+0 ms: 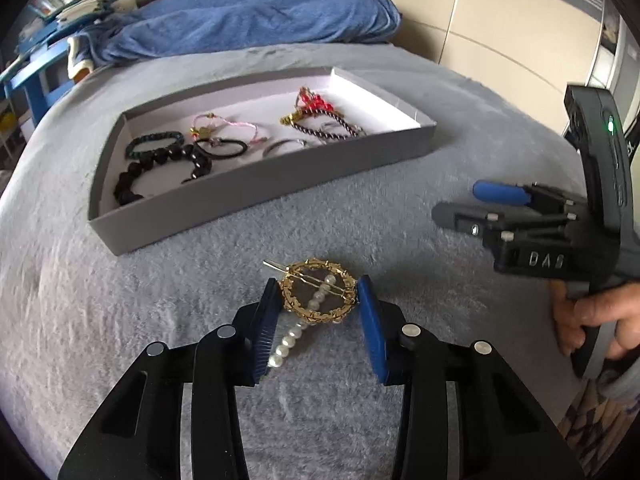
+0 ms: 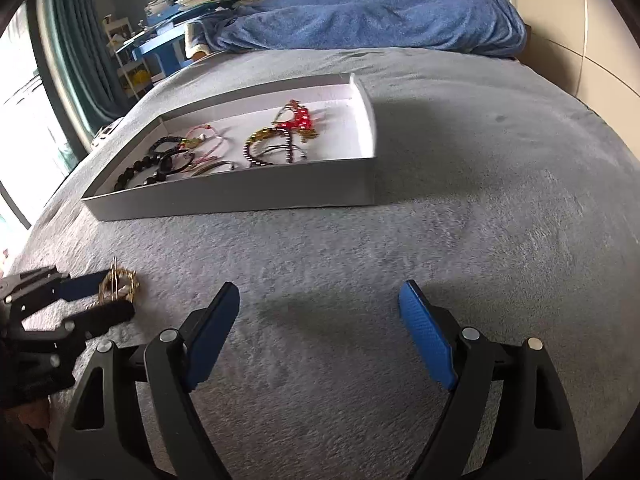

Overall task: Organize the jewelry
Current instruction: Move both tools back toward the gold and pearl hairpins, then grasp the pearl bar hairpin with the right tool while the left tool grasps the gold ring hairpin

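Observation:
A gold ring-shaped hair clip (image 1: 318, 295) with a pearl strand (image 1: 294, 334) lies on the grey bedspread. My left gripper (image 1: 318, 300) straddles it, its blue pads close on both sides of the gold ring; whether they grip it is unclear. The clip also shows in the right wrist view (image 2: 118, 285) between the left gripper's fingers (image 2: 106, 314). My right gripper (image 2: 320, 304) is open and empty above the bedspread; it also shows at the right in the left wrist view (image 1: 460, 204). A grey tray (image 1: 280, 178) farther back holds several bracelets, hair ties and rings.
A blue blanket (image 1: 256, 12) is heaped at the head of the bed. A blue shelf with books (image 2: 180, 0) stands at the far left by a curtained window. Pale wardrobe panels (image 1: 500, 20) run along the right.

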The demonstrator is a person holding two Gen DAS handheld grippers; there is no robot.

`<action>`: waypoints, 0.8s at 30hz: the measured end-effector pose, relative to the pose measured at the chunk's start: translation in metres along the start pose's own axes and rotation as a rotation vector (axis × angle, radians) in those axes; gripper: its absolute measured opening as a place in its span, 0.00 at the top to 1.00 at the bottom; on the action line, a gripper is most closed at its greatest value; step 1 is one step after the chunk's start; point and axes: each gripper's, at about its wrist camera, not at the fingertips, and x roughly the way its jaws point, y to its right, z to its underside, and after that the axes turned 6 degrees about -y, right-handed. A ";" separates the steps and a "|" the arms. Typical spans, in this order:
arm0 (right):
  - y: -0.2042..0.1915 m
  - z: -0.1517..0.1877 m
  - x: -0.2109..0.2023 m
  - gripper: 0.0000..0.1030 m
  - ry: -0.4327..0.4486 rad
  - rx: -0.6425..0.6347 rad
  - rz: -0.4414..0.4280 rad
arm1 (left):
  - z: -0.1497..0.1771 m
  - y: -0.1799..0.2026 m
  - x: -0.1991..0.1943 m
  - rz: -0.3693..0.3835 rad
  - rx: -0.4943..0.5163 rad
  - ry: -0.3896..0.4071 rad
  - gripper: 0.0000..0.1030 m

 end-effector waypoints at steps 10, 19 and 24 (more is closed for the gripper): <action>-0.058 0.011 -0.004 0.21 -0.012 -0.183 -0.046 | -0.006 -0.030 -0.043 -0.087 0.006 0.089 0.61; -0.085 0.012 -0.004 0.21 -0.043 -0.094 -0.149 | 0.012 -0.077 -0.061 -0.141 -0.089 0.073 0.61; -0.108 0.014 0.000 0.24 -0.073 -0.064 -0.186 | 0.018 -0.082 -0.064 -0.136 -0.118 0.090 0.61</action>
